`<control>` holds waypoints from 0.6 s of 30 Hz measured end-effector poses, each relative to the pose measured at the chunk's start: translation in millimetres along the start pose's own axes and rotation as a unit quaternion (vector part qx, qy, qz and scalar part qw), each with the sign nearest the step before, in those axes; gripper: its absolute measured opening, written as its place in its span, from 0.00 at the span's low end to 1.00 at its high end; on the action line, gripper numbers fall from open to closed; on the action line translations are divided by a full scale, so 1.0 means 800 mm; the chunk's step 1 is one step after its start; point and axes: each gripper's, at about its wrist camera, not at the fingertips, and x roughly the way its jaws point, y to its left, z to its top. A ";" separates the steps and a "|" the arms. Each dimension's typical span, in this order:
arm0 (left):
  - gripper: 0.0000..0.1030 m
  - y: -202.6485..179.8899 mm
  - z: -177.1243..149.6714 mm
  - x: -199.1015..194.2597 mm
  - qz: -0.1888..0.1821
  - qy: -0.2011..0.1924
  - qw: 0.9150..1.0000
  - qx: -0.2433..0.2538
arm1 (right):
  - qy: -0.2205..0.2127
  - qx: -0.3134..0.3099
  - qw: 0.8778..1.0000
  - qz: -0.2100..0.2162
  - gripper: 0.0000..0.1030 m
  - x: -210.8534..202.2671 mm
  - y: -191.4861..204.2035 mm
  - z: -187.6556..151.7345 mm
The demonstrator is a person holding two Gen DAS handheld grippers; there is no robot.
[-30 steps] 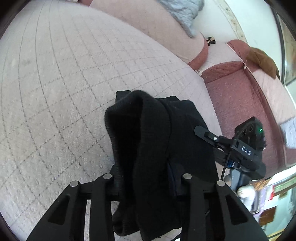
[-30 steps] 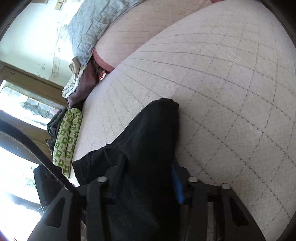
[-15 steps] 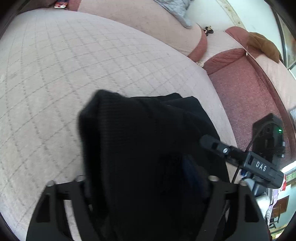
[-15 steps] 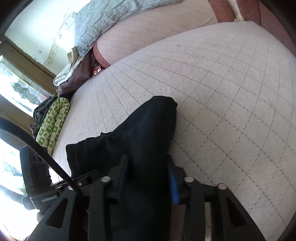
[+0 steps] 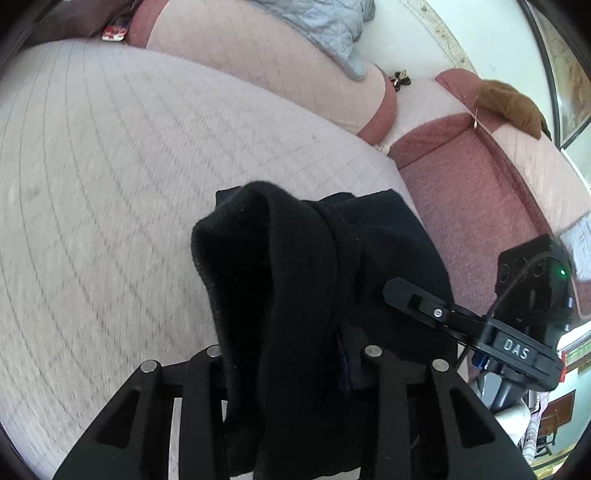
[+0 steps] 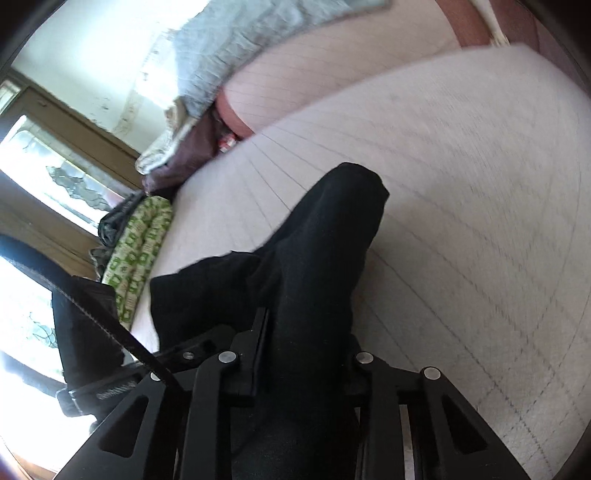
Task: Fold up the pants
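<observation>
The black pants [image 5: 280, 266] are held up over a pale quilted sofa seat [image 5: 92, 166]. My left gripper [image 5: 291, 354] is shut on a thick bunch of the black fabric, which drapes over and hides its fingertips. My right gripper [image 6: 303, 350] is shut on another part of the same pants [image 6: 325, 236], the cloth rising between its jaws and hanging to the left. The right gripper also shows at the right of the left wrist view [image 5: 480, 325], close beside the left one.
A pink backrest cushion [image 5: 266, 70] with a grey quilted blanket [image 5: 325, 18] runs along the back. A dark red armrest [image 5: 465, 184] stands to the right. Folded green-patterned cloth [image 6: 136, 251] and other clothes lie at the seat's left end by a window.
Both grippers have kept their hold on the pants and shifted over the seat; the fabric bunch sits higher and narrower than half a second ago. The views are blurred by motion.
</observation>
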 end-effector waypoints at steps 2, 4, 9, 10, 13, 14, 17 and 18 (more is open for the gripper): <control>0.33 0.001 0.017 0.002 -0.005 -0.004 1.000 -0.007 | -0.009 -0.005 1.000 -0.004 0.29 0.000 0.008 0.018; 0.33 0.003 0.040 0.006 -0.006 -0.009 1.000 -0.008 | -0.018 -0.003 1.000 -0.011 0.29 0.005 0.006 0.041; 0.33 0.008 0.100 0.039 0.026 -0.012 1.000 0.001 | -0.029 0.003 0.999 -0.023 0.29 0.035 0.000 0.091; 0.33 0.010 0.108 0.046 0.030 -0.011 0.999 0.000 | -0.030 0.000 0.999 -0.031 0.29 0.046 -0.001 0.103; 0.38 0.030 0.140 0.075 0.039 0.005 0.999 -0.015 | -0.030 -0.004 0.998 -0.055 0.29 0.072 -0.010 0.128; 0.42 0.039 0.149 0.085 0.042 0.015 0.999 -0.023 | -0.030 -0.003 0.998 -0.062 0.29 0.079 -0.012 0.133; 0.44 0.072 0.159 0.112 0.071 0.051 0.995 -0.054 | -0.002 -0.018 0.991 -0.131 0.41 0.113 -0.032 0.144; 0.47 0.078 0.158 0.113 0.059 0.059 0.995 -0.057 | 0.003 -0.021 0.988 -0.154 0.44 0.120 -0.037 0.145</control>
